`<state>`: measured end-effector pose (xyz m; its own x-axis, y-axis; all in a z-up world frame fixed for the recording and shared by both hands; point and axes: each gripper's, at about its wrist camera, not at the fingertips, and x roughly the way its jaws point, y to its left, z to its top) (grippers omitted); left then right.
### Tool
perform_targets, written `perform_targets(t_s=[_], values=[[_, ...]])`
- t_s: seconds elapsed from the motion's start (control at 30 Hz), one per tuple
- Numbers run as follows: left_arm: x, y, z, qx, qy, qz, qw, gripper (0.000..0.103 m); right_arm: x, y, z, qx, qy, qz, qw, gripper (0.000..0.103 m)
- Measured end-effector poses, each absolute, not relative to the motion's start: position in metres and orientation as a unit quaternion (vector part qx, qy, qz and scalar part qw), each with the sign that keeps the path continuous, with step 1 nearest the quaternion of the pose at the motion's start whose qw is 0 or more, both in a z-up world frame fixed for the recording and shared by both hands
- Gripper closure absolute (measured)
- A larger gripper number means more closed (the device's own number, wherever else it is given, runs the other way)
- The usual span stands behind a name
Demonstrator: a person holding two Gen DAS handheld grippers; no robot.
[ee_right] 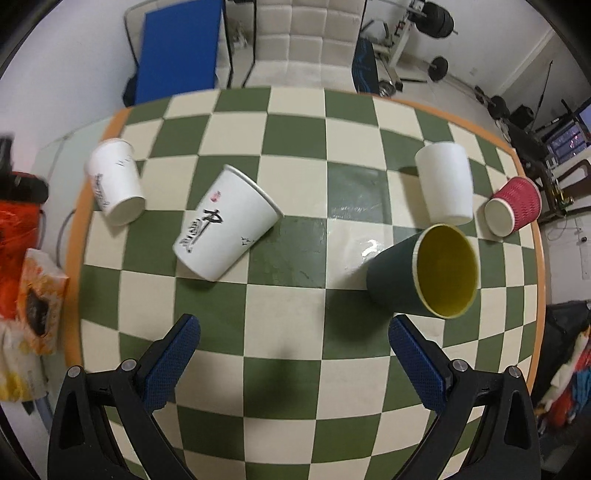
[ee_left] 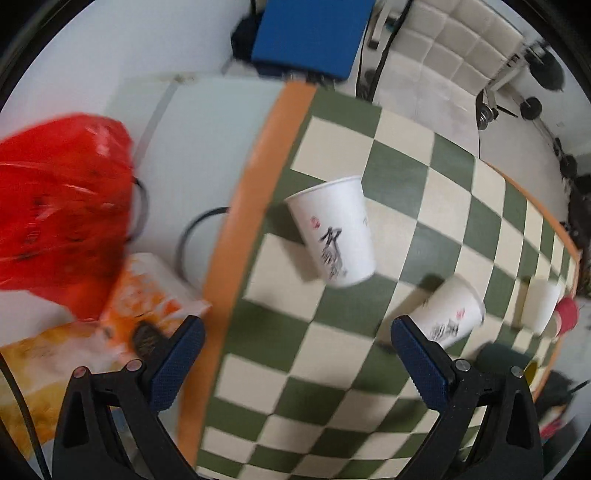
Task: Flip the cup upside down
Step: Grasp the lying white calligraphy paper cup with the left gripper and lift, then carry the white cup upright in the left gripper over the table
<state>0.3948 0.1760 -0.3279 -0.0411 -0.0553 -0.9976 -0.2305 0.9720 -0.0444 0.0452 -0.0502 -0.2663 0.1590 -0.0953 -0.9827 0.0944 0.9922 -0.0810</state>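
Note:
Several paper cups stand on the green-and-cream checked table (ee_right: 288, 369). A dark green cup (ee_right: 424, 273) with a yellow inside stands upright with its mouth up, just beyond my right gripper (ee_right: 294, 332), which is open and empty. Two white cups with black writing stand mouth down: one near the middle (ee_right: 225, 232), one at the left edge (ee_right: 112, 181). A plain white cup (ee_right: 445, 182) and a red ribbed cup (ee_right: 511, 210) stand at the right. My left gripper (ee_left: 297, 332) is open and empty above the table's left part, with a written white cup (ee_left: 332, 230) ahead of it.
A red plastic bag (ee_left: 62, 206) and an orange tissue pack (ee_left: 144, 299) lie left of the table's orange rim (ee_left: 236, 221). A blue panel (ee_right: 177, 48), a white padded chair (ee_right: 306, 33) and gym weights (ee_right: 436, 22) stand behind the table.

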Motion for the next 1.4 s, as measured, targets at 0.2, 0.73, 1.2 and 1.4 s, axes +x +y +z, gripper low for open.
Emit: perform_targets(t_s=[0.2,0.73,1.2,1.4], values=[[0.436,0.172,-0.367,-0.121,0.744,0.045,0.656,0.0,0.058,-0.044,-0.288,-0.01,0.67,-0.067,0.74,0.0],[0.442,0.152,-0.406,-0.056,0.767,0.036,0.639,0.022,0.077,-0.031,-0.3,-0.029,0.685,-0.07,0.724,0.0],[0.375,0.144,-0.373,0.014,0.737,0.036,0.674,0.035,0.069,-0.03,-0.295,-0.042,0.691,-0.072,0.718,0.0],[0.318,0.138,-0.35,0.033,0.735,0.031,0.676,0.035,0.049,-0.037,-0.289,-0.041,0.693,-0.072,0.716,0.0]])
